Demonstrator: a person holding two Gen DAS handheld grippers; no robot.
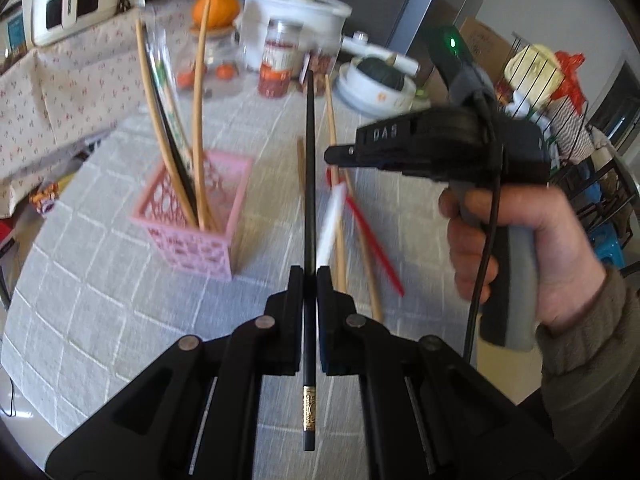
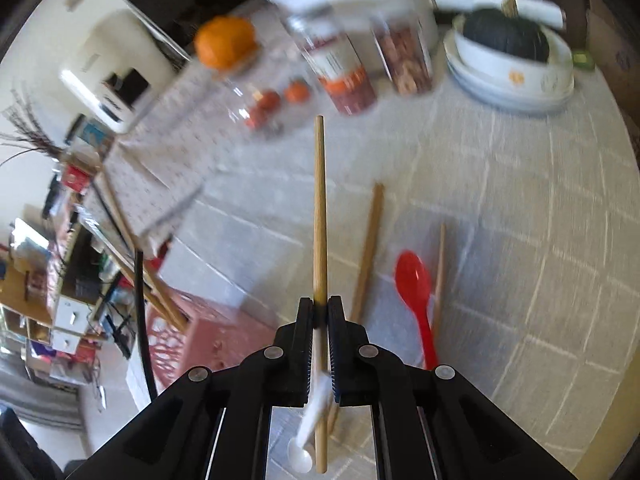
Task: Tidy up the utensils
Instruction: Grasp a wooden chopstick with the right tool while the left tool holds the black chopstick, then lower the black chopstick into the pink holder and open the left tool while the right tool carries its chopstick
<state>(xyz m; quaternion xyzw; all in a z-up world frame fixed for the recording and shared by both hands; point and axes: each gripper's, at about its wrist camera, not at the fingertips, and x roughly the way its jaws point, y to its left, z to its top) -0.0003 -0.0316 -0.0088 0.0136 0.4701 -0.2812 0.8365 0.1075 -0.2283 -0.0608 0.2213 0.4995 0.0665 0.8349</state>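
Observation:
My left gripper (image 1: 309, 276) is shut on a black chopstick (image 1: 309, 168) and holds it above the table, right of the pink basket (image 1: 192, 224), which holds several chopsticks (image 1: 197, 136). My right gripper (image 2: 320, 306) is shut on a wooden chopstick (image 2: 320, 208), lifted over the table; it also shows in the left wrist view (image 1: 332, 156). On the table lie loose wooden chopsticks (image 2: 367, 252), a red spoon (image 2: 416, 292) and a white spoon (image 2: 310, 432). The pink basket appears at lower left in the right wrist view (image 2: 208, 344).
At the back of the grey checked tablecloth (image 1: 100, 300) stand jars (image 1: 278, 60), an orange (image 1: 214, 6), a white cooker (image 1: 296, 16) and stacked bowls with a dark squash (image 2: 508, 52). A wire rack (image 1: 560, 100) is at the right.

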